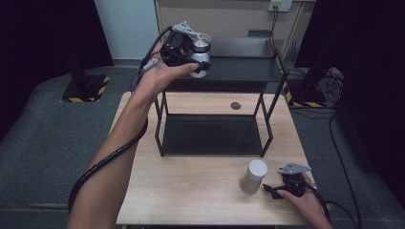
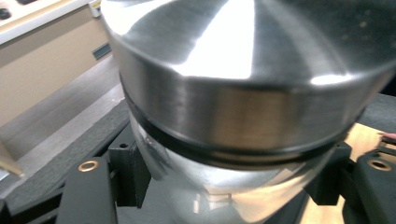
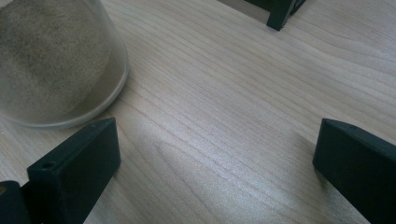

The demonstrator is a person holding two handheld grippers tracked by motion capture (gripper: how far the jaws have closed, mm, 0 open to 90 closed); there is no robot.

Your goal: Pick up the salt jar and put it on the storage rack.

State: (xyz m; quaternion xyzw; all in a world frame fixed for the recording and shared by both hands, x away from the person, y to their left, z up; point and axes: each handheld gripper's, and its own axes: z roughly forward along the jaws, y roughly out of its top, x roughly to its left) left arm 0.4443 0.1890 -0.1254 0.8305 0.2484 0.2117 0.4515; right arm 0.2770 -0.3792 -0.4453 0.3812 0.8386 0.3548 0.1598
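Observation:
A glass jar with a shiny steel lid [image 1: 201, 51] hangs just above the left part of the black rack's top shelf [image 1: 243, 70], held in my left gripper [image 1: 193, 56]. In the left gripper view the jar [image 2: 233, 93] looms close, and my left gripper [image 2: 229, 179] is shut on its clear body below the lid. Down at the front right of the wooden table [image 1: 191, 191], my right gripper [image 1: 271, 189] lies open. Its jaws [image 3: 217, 158] stand wide apart over bare wood, just right of a white-lidded jar of sandy powder [image 1: 253, 176] [image 3: 51, 60].
The two-tier black metal rack stands at the back middle of the table, with a dark lower shelf [image 1: 212, 133]. A small round grommet [image 1: 235, 105] sits in the tabletop behind it. One rack foot [image 3: 280, 14] shows beyond the right gripper. Grey floor surrounds the table.

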